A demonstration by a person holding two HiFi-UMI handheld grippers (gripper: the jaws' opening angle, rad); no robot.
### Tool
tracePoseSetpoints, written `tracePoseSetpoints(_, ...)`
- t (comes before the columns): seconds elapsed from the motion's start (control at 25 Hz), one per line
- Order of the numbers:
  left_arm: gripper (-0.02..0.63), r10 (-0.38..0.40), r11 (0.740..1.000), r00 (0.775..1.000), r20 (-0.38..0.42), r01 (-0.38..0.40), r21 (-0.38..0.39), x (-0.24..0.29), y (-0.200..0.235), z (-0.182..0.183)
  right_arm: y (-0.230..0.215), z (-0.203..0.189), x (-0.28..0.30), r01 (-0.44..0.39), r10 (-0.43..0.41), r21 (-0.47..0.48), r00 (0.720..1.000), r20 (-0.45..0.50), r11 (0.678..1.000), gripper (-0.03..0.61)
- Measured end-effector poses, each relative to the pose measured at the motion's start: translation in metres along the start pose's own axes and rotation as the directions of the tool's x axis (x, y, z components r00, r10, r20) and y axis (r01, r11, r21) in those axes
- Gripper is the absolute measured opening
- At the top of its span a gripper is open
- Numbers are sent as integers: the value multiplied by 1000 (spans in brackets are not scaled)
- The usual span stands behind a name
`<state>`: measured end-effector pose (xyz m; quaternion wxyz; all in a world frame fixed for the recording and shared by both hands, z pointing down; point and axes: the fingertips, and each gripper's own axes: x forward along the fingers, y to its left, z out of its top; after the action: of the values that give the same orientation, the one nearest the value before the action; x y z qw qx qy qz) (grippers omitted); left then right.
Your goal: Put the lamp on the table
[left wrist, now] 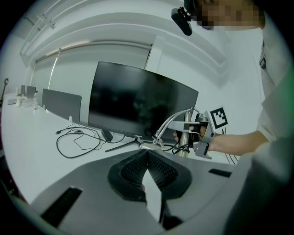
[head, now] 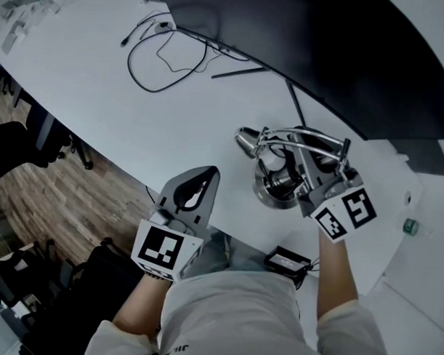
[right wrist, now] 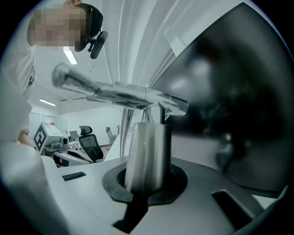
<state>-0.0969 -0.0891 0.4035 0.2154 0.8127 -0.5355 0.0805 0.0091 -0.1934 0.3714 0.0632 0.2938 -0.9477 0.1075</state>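
We see a curved white table (head: 101,96) above wood floor (head: 54,196). Our right hand-held gripper (right wrist: 144,186) grasps the lamp (head: 280,184) at the table's near edge. The left hand-held gripper (left wrist: 147,155) is clenched, empty.

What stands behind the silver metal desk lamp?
A wide black curved monitor stands behind the silver metal desk lamp. From the left gripper view the lamp covers the screen's lower right corner, so anything there cannot be seen.

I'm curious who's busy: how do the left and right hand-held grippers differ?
The right hand-held gripper is shut on the shiny silver metal lamp; the left hand-held gripper is shut on nothing. The right is over the white table; the left at its edge. Both carry marker cubes.
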Motion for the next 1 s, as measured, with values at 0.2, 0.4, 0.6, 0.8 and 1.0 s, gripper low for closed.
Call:
tracePoseSetpoints(0.2,3,3,1000,1000,-2,-3,0,0,-1,0,-2,-4,1,-5,5,2,1000,6,1000,31)
tracePoseSetpoints(0.4,3,6,1000,1000,-10,-6,-3,0,-2,-2,-5,-11,3,-13,13,4,1000,8,1000,31)
tracePoseSetpoints(0.6,3,9,1000,1000,-19,-9,-10,2,1,-5,-9,-18,8,-19,19,4,1000,5,1000,31)
tracePoseSetpoints(0.8,3,12,1000,1000,-20,-12,-13,4,3,-6,-13,-23,13,-25,25,-4,1000,6,1000,31)
tracePoseSetpoints(1.0,3,17,1000,1000,-23,-18,-18,6,6,-6,-17,-27,17,-22,22,-5,1000,1,1000,31)
